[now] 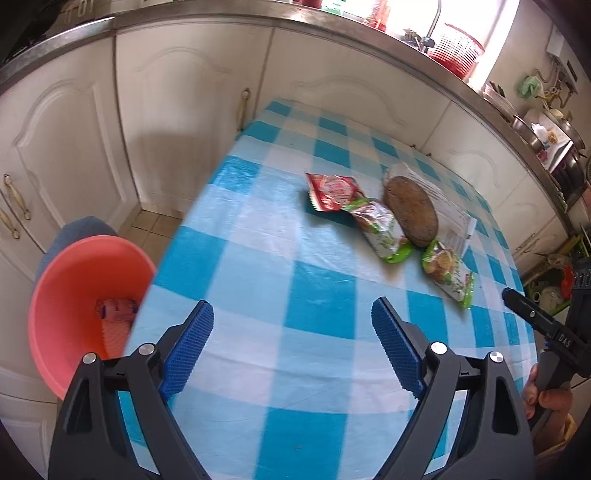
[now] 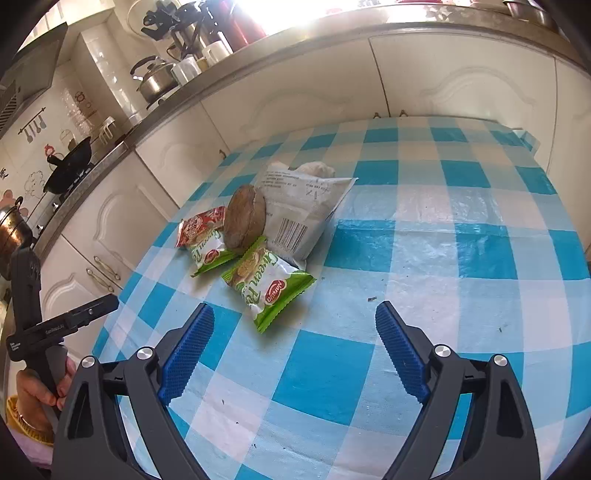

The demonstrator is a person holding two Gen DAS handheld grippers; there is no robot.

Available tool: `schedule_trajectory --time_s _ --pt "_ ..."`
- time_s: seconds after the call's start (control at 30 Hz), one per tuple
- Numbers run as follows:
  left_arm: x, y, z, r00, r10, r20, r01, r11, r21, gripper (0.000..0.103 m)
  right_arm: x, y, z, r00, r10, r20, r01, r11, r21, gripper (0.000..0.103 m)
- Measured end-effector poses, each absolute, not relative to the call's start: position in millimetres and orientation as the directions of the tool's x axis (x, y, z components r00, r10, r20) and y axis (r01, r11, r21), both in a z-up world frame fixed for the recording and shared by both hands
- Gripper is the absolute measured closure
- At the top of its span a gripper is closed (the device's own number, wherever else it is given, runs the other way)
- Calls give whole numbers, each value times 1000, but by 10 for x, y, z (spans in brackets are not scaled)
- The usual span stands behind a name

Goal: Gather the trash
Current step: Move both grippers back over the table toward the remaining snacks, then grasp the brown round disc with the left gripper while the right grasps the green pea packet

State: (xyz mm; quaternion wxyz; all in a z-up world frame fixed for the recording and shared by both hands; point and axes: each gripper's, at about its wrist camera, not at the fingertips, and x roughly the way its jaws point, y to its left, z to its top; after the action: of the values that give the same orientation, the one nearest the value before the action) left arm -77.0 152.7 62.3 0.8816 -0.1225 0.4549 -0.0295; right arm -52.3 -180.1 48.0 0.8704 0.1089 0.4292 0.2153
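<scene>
A small heap of trash lies on the blue-and-white checked table (image 1: 258, 258): a red wrapper (image 1: 332, 191), two green snack packets (image 1: 384, 229) (image 1: 448, 271), a brown round piece (image 1: 410, 210) and a white printed bag (image 1: 448, 218). My left gripper (image 1: 291, 325) hangs open over the table's near part, well short of the heap, nothing between its fingers. In the right wrist view the nearest green packet (image 2: 267, 290) lies just ahead of my open right gripper (image 2: 295, 325), slightly left of its gap. The brown piece (image 2: 245, 221), white bag (image 2: 303, 206), red wrapper (image 2: 201, 225) and second green packet (image 2: 208, 254) lie beyond.
A pink bin (image 1: 85, 310) stands below the table's left edge with a pink wrapper (image 1: 116, 308) inside. White cabinets (image 1: 177, 122) and a steel counter (image 1: 332, 22) run behind the table. The right hand's device (image 1: 546, 332) shows at the left view's right edge.
</scene>
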Motion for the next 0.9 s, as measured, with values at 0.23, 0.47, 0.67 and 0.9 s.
schedule_trajectory --time_s 0.23,0.47,0.67,0.9 --pt "-657 1233 639 577 -194 -794 -10 970 -245 15 -355 -1457 359 467 451 -761 -397 876 276 15" --pt "-549 1143 639 575 -189 -796 -5 972 -234 15 -169 -1231 269 439 421 -794 -458 865 205 15" --pt "-423 1108 614 576 -196 -794 -11 969 -247 15 -84 -1155 222 451 369 -813 -467 874 137 15" --pt "-289 1036 543 566 -217 -795 -18 961 -276 15 -120 -1129 220 489 342 -803 -479 874 80 36"
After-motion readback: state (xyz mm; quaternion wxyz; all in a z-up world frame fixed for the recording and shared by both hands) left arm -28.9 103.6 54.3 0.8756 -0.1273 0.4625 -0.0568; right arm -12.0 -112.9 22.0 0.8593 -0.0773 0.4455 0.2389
